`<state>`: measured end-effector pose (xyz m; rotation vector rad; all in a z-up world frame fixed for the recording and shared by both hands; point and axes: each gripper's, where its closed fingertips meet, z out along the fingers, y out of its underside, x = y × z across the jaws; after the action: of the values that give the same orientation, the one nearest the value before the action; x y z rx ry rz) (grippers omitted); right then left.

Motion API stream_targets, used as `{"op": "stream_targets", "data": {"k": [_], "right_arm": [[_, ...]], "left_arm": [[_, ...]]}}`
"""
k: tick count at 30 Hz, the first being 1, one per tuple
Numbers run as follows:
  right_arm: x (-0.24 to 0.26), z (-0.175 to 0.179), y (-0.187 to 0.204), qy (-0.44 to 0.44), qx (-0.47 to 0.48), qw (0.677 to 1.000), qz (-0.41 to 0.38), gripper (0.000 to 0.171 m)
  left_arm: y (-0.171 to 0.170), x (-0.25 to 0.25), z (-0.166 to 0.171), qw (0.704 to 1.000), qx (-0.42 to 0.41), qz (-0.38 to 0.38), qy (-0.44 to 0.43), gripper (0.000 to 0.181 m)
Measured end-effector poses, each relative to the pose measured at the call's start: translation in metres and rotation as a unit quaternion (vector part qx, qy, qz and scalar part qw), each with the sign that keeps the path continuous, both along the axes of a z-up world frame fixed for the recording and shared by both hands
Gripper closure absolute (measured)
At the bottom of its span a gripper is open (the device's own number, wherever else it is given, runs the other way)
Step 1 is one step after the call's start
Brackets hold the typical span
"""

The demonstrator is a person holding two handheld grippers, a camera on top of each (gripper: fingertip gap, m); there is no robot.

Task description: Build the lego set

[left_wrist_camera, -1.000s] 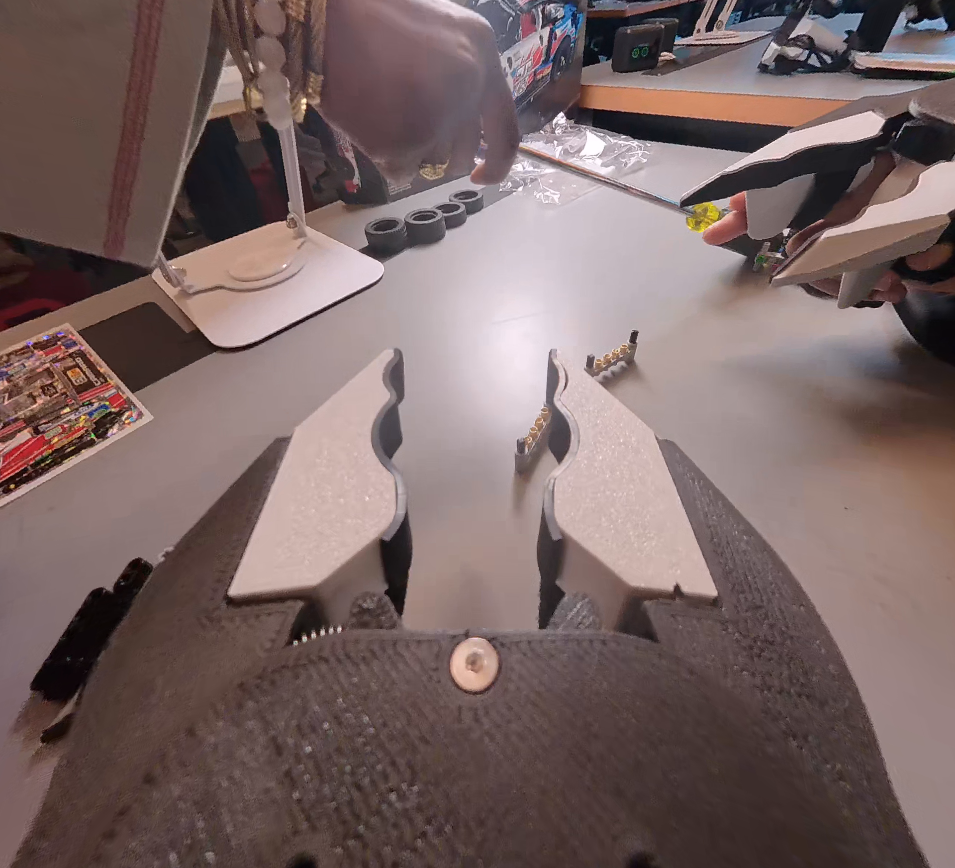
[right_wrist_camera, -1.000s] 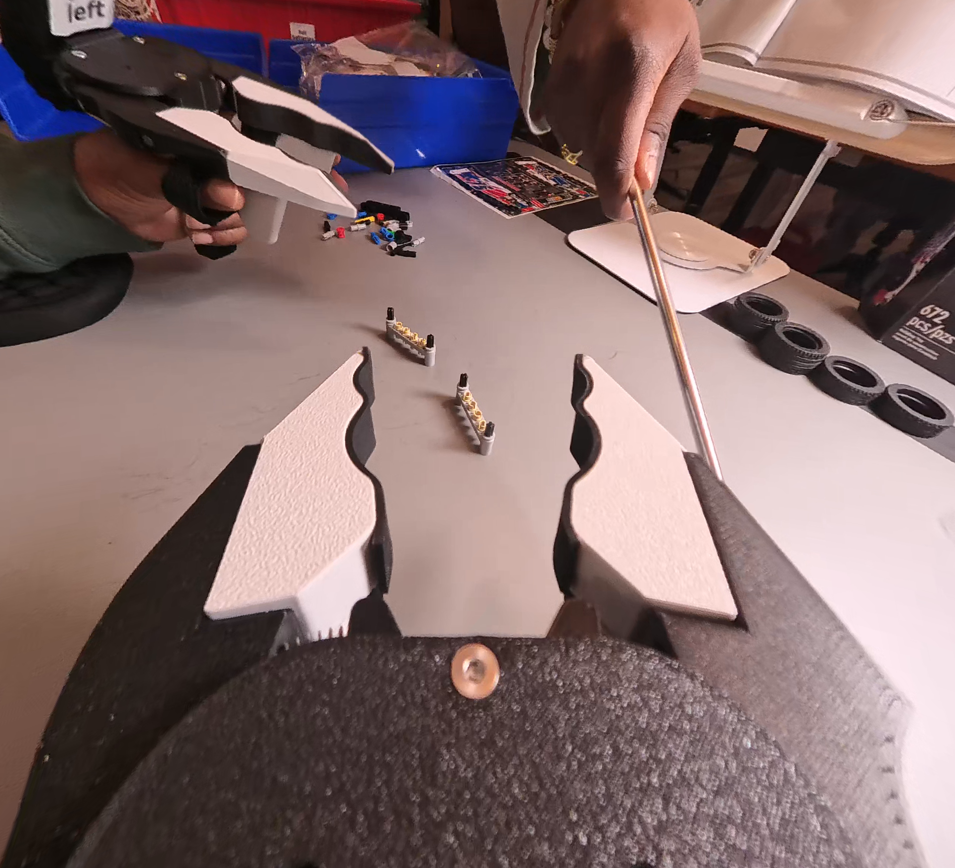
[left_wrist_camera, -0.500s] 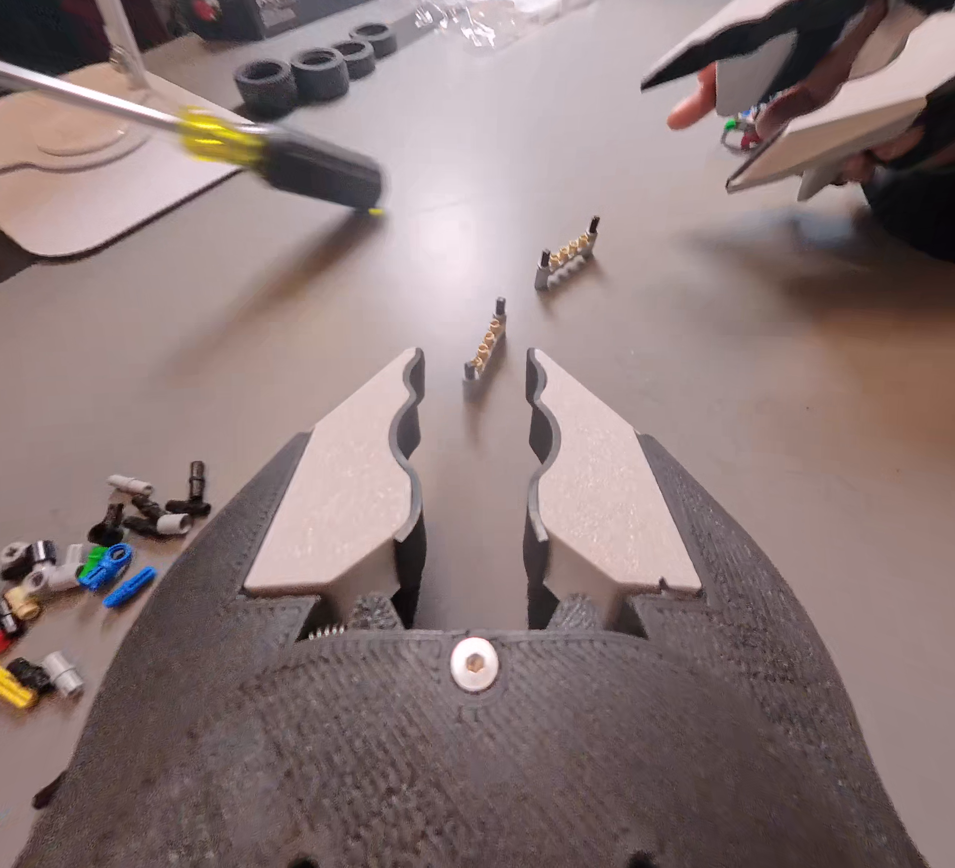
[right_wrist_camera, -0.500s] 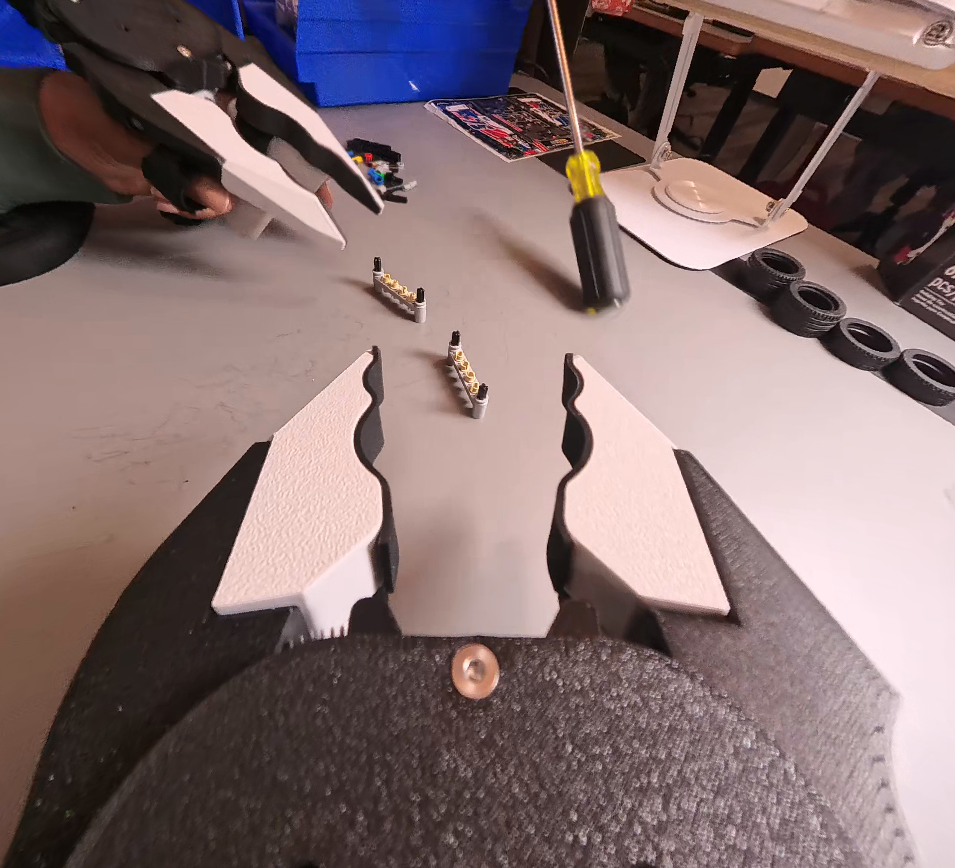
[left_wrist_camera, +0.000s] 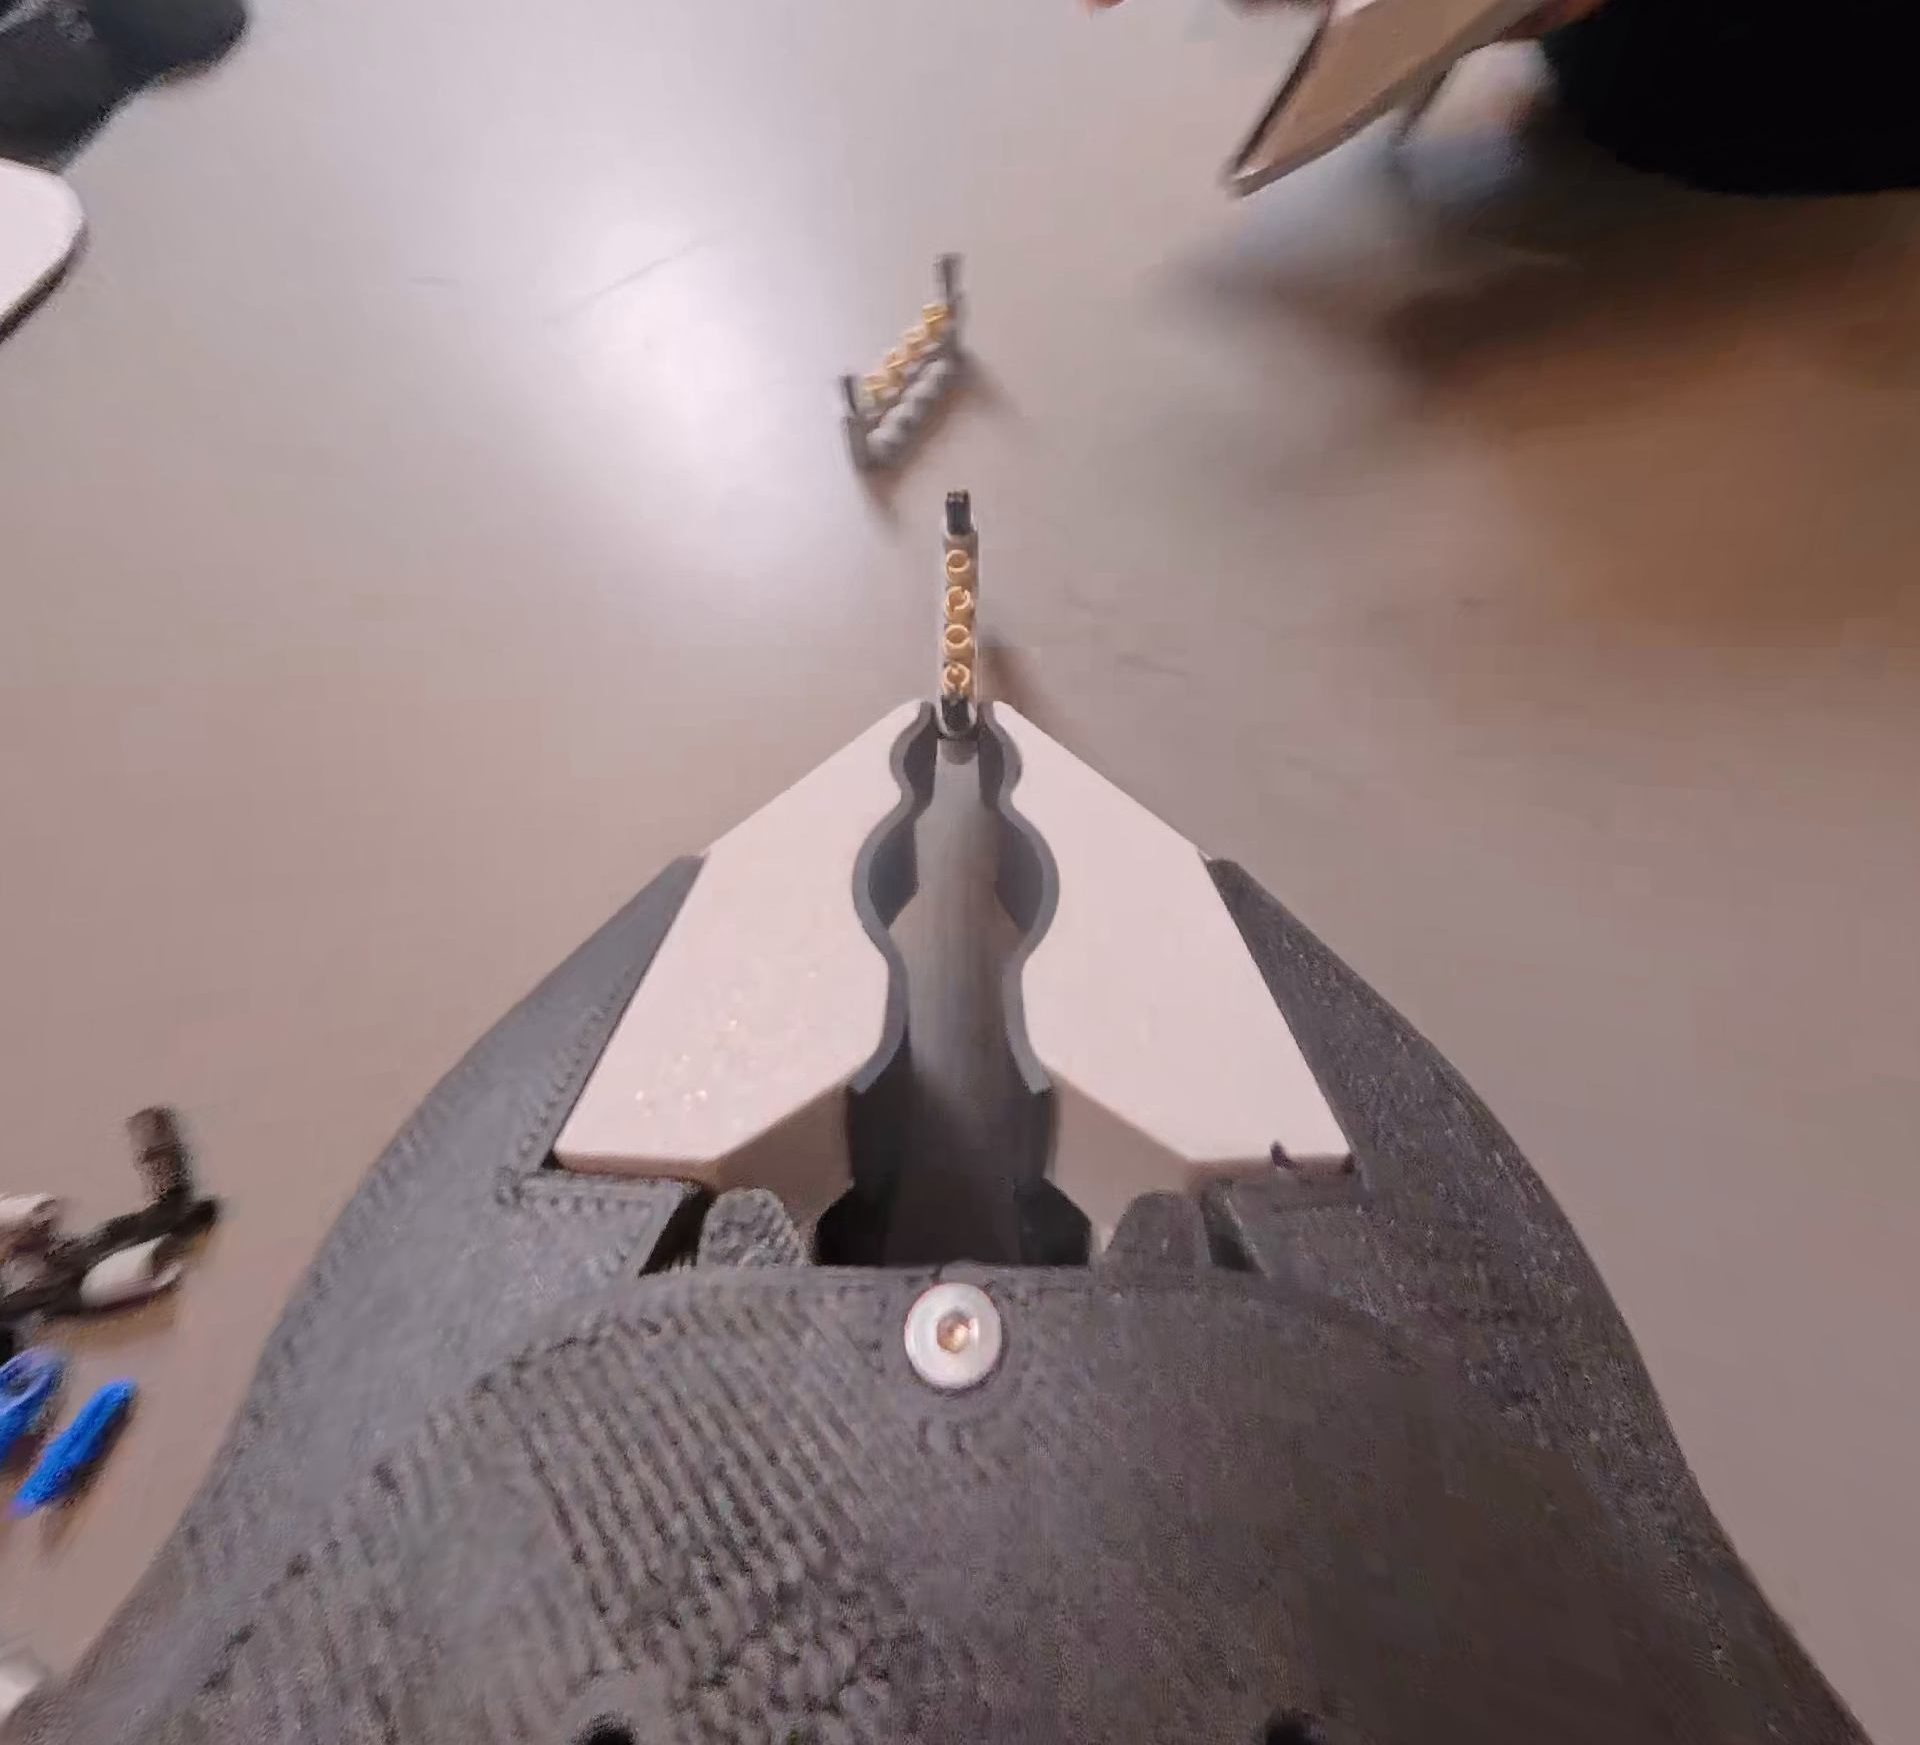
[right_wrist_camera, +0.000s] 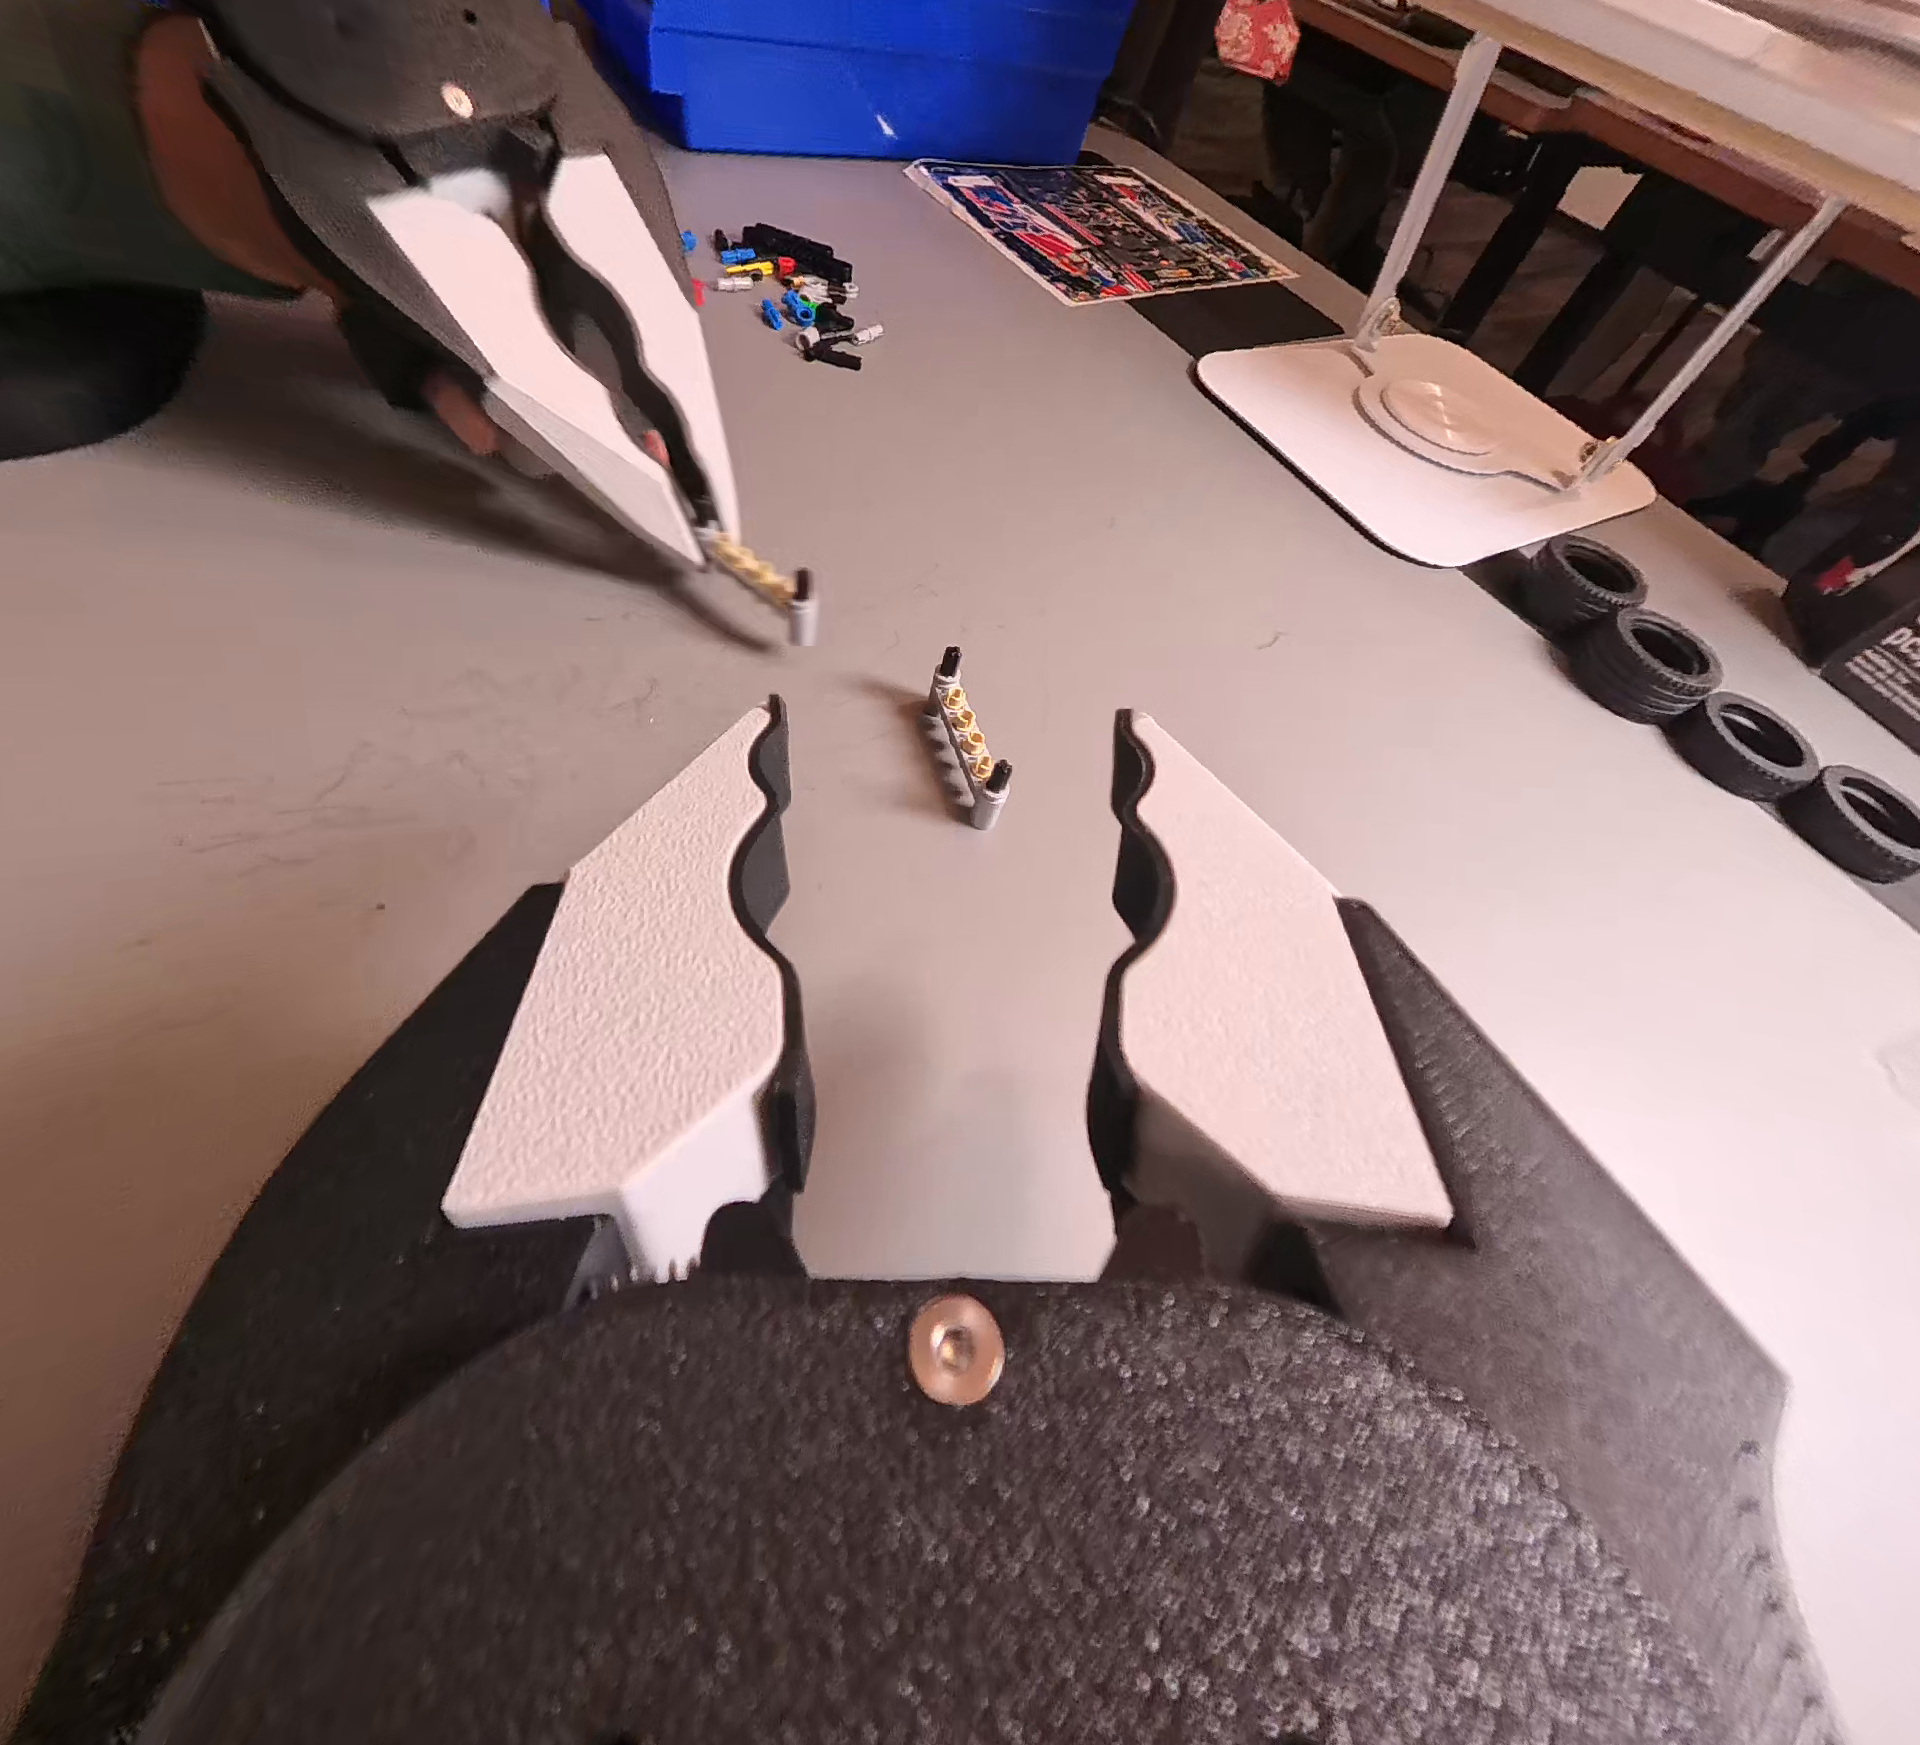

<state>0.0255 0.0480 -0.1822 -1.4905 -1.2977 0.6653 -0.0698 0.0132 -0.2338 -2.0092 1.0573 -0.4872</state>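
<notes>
My left gripper pinches one end of a grey pinned beam, leaving the rest exposed for mating. Its twin beam lies on the table, just ahead of my right gripper, spread wide to take it.

Two tongs show. Two grey pin-studded beams: one held, one on the worktop. Four black tyres sit in a row. One sticker sheet, one white stand, and stacked blue bins; the loose small parts are too many and too small to count.
</notes>
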Motion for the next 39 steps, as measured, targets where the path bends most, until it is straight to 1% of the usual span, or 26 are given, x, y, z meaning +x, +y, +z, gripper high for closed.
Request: {"op": "stream_targets", "data": {"k": [1, 2, 3, 4, 5, 6, 7, 9, 11, 13, 15, 17, 19, 20, 21, 23, 26, 27, 29, 31, 34, 35, 37, 39], "right_arm": [[0.0, 0.0, -0.001, -0.003, 0.008, 1.0, 0.004, 0.11], [0.0, -0.001, -0.001, -0.006, 0.012, 1.0, 0.007, 0.11], [0.0, -0.002, -0.003, -0.008, 0.011, 1.0, 0.011, 0.11], [0.0, -0.003, -0.003, -0.008, 0.009, 1.0, 0.013, 0.111], [0.0, -0.003, -0.003, -0.009, 0.006, 1.0, 0.014, 0.111], [-0.001, -0.004, -0.004, -0.01, 0.004, 1.0, 0.016, 0.111], [-0.001, -0.005, -0.005, -0.011, 0.004, 1.0, 0.018, 0.112], [-0.001, -0.005, -0.005, -0.013, 0.005, 1.0, 0.02, 0.112], [-0.002, -0.006, -0.006, -0.016, 0.007, 1.0, 0.022, 0.112], [-0.002, -0.006, -0.007, -0.018, 0.01, 1.0, 0.023, 0.112], [0.0, -0.003, -0.007, -0.015, 0.007, 1.0, 0.02, 0.111], [0.008, 0.007, -0.005, -0.01, 0.014, 1.0, 0.009, 0.11], [0.031, 0.018, 0.003, -0.01, 0.032, 0.999, -0.013, 0.112], [0.05, 0.024, 0.013, -0.015, 0.044, 0.998, -0.038, 0.112], [0.072, 0.028, 0.023, -0.021, 0.051, 0.996, -0.063, 0.111], [0.121, 0.028, 0.038, -0.045, 0.031, 0.993, -0.106, 0.108], [0.189, 0.009, 0.043, -0.12, -0.02, 0.982, -0.144, 0.089], [0.206, -0.001, 0.039, -0.15, -0.039, 0.977, -0.145, 0.081], [0.23, -0.021, 0.03, -0.192, -0.085, 0.966, -0.148, 0.071], [0.238, -0.035, 0.022, -0.199, -0.13, 0.96, -0.151, 0.068], [0.226, -0.056, 0.012, -0.214, -0.18, 0.948, -0.156, 0.062], [0.221, -0.061, 0.013, -0.218, -0.188, 0.943, -0.166, 0.065], [0.213, -0.064, 0.022, -0.21, -0.203, 0.936, -0.197, 0.064], [0.202, -0.064, 0.029, -0.213, -0.198, 0.939, -0.182, 0.064]], "left_arm": [[-0.012, 0.007, 0.005, 0.999, -0.011, -0.032, -0.026, 0.175], [-0.025, 0.011, 0.006, 0.997, -0.023, -0.063, -0.041, 0.175], [-0.033, 0.012, 0.003, 0.996, -0.03, -0.08, -0.036, 0.175], [-0.033, 0.01, -0.003, 0.997, -0.022, -0.077, -0.01, 0.164], [-0.03, 0.008, -0.008, 0.997, -0.003, -0.072, 0.019, 0.149], [-0.029, 0.009, -0.01, 0.996, 0.012, -0.076, 0.036, 0.141], [-0.029, 0.012, -0.007, 0.996, 0.022, -0.08, 0.032, 0.135], [-0.026, 0.017, 0.01, 0.997, 0.043, -0.071, -0.007, 0.13], [-0.016, 0.013, 0.035, 0.994, 0.086, -0.04, -0.049, 0.129], [-0.007, 0.004, 0.065, 0.986, 0.135, 0.004, -0.098, 0.129], [-0.001, -0.006, 0.09, 0.973, 0.167, 0.048, -0.15, 0.13], [0.0, -0.015, 0.1, 0.965, 0.178, 0.083, -0.174, 0.129], [-0.001, -0.024, 0.097, 0.964, 0.189, 0.103, -0.157, 0.13], [-0.003, -0.027, 0.093, 0.965, 0.193, 0.105, -0.143, 0.132], [-0.005, -0.029, 0.089, 0.966, 0.194, 0.106, -0.13, 0.135], [-0.009, -0.03, 0.082, 0.969, 0.193, 0.103, -0.112, 0.137], [-0.012, -0.026, 0.078, 0.972, 0.191, 0.094, -0.101, 0.135], [-0.012, -0.025, 0.077, 0.972, 0.191, 0.092, -0.096, 0.135], [-0.012, -0.021, 0.074, 0.974, 0.19, 0.087, -0.088, 0.135], [-0.013, -0.018, 0.071, 0.975, 0.188, 0.084, -0.082, 0.135], [-0.014, -0.013, 0.07, 0.976, 0.188, 0.079, -0.078, 0.135], [-0.014, -0.012, 0.07, 0.976, 0.188, 0.077, -0.077, 0.135], [-0.015, -0.01, 0.069, 0.977, 0.187, 0.076, -0.077, 0.135], [-0.017, -0.007, 0.068, 0.978, 0.183, 0.069, -0.077, 0.136]]}}
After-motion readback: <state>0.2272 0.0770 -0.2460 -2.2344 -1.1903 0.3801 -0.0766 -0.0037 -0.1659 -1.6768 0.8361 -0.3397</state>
